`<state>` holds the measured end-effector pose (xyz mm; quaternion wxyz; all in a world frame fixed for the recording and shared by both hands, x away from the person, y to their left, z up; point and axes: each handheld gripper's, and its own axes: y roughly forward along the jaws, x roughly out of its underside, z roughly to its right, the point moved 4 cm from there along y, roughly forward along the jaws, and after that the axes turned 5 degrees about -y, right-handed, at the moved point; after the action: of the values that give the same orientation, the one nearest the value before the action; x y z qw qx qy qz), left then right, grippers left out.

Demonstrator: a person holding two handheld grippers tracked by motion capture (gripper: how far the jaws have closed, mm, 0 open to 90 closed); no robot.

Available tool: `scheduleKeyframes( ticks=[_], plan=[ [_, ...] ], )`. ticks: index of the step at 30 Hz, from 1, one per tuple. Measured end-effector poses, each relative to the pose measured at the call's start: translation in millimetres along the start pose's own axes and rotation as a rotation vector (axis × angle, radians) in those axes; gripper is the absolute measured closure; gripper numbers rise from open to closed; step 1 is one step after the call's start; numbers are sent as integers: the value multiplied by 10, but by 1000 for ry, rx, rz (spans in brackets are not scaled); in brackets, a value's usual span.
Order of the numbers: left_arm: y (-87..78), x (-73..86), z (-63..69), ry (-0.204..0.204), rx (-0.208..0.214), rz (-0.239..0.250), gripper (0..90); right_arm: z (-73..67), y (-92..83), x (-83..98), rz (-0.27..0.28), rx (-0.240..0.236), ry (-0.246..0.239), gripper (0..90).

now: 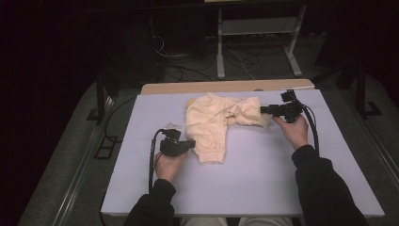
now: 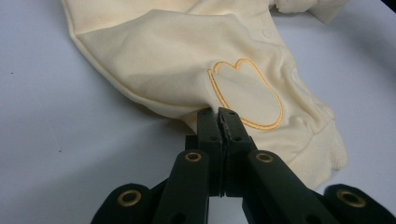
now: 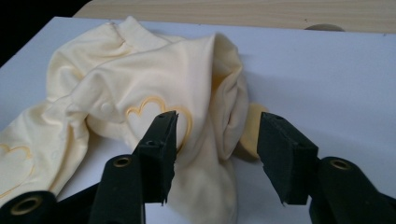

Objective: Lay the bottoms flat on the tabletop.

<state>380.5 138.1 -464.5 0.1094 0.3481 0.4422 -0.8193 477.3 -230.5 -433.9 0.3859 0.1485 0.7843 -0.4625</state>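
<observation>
A pale yellow baby garment (image 1: 211,122) with heart-shaped outlines stitched on it lies crumpled on the white table. My left gripper (image 1: 190,143) is at its left edge, near a ribbed cuff. In the left gripper view the jaws (image 2: 220,114) are shut on a fold of the yellow cloth (image 2: 177,56) beside a stitched heart. My right gripper (image 1: 263,109) is at the garment's far right end. In the right gripper view its jaws (image 3: 218,123) stand open, with a bunched fold of the garment (image 3: 140,70) lying between them and the pads clear of it.
The white table top (image 1: 263,174) has bare room in front of and to the right of the garment. A wooden strip (image 1: 226,87) runs along its back edge. Beyond it, a metal frame (image 1: 254,42) and cables stand on the dark floor.
</observation>
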Motion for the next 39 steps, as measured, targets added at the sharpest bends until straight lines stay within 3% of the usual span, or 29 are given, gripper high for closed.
scheduleKeyframes(
  ticks=[9,14,16,19,22,25,30,39],
  plan=[
    [-2,2,1,0,2,-3,876,-51,-34,192,-9,-53,-43,397],
    [5,5,0,0,5,-6,876,-25,42,276,-49,-34,-51,389],
    [4,5,0,0,5,-6,876,-18,94,306,-81,-25,-54,455],
    [3,5,-1,2,5,-7,876,-53,143,339,-109,-38,-68,684],
    [1,5,0,1,6,-6,876,-98,134,342,-128,-56,-66,750],
    [-6,4,1,2,6,-6,876,-145,77,344,-139,-115,-25,759],
    [-21,3,9,5,7,-3,876,-316,-114,334,-161,-207,-6,761],
    [-62,12,21,6,11,-4,876,-641,-444,437,-198,-335,-26,761]
  ],
)
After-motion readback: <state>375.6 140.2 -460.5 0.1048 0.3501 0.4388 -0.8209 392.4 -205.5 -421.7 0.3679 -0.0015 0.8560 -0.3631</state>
